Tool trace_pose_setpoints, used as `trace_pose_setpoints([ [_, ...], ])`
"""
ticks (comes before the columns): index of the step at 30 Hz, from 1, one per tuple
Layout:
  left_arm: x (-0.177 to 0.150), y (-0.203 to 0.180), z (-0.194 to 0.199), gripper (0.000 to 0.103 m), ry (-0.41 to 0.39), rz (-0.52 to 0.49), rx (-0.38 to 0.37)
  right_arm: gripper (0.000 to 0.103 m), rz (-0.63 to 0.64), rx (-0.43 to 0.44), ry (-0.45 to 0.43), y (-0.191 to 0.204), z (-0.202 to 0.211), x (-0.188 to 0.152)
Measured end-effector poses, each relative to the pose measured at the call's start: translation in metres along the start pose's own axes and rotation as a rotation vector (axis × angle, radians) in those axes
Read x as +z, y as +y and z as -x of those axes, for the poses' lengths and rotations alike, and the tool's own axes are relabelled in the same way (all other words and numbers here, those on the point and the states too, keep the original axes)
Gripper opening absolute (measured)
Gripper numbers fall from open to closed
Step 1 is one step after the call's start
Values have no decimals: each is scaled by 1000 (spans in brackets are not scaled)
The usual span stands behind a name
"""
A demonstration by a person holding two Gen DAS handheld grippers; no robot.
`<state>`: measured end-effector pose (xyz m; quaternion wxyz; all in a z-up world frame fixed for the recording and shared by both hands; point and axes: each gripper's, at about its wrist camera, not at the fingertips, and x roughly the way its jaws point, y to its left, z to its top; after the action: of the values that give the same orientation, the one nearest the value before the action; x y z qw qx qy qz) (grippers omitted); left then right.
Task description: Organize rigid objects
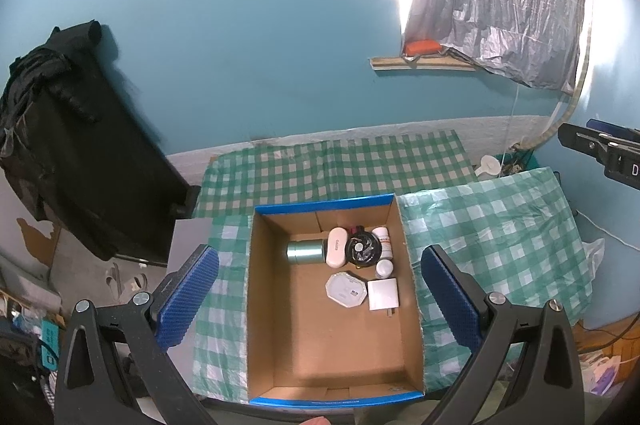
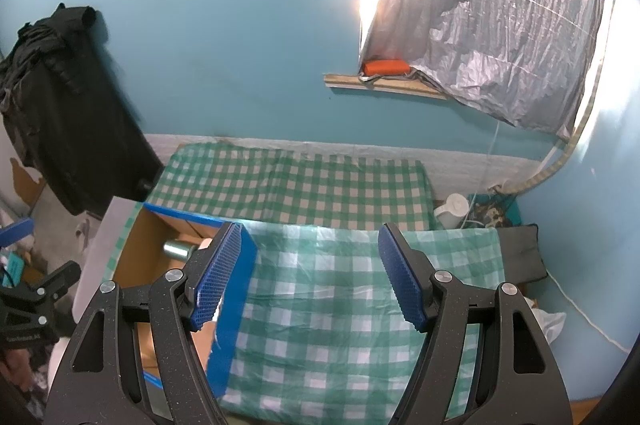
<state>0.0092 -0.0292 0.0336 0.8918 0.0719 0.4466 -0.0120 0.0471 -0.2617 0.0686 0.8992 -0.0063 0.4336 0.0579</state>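
Cardboard, blue-rimmed box (image 1: 280,305) fills my left view's centre, holding a silver metal tin (image 1: 306,252) among small items; my right view shows only its left-edge corner. Both tongs (image 1: 320,299) (image 2: 310,275) gape apart, empty.

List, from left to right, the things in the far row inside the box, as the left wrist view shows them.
Metal can → white oblong case → black round fan → white pill bottle, all inside the cardboard box.
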Motion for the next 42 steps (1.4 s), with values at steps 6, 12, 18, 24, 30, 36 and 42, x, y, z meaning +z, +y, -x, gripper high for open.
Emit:
trace_pose_setpoints([
  [6,1,0,-1,102,5,1,-2,71,-1,-3,0,1,0,0],
  [12,2,1,-1,102,8,1,3,71,0,-4,0,0,0,-1],
  [18,2,4,-1,102,8,4,6,71,-2,-4,1,0,0,0],
  [24,1,9,-2,102,15,6,9,71,-2,-4,3,1,-1,-2],
  [30,1,9,-2,102,17,2,17,71,0,-5,6,3,-1,-7],
  [36,1,9,-2,102,19,2,14,71,1,-6,11,3,-1,-10],
  [42,-2,8,-4,102,17,2,18,71,1,-8,14,2,-1,-14],
])
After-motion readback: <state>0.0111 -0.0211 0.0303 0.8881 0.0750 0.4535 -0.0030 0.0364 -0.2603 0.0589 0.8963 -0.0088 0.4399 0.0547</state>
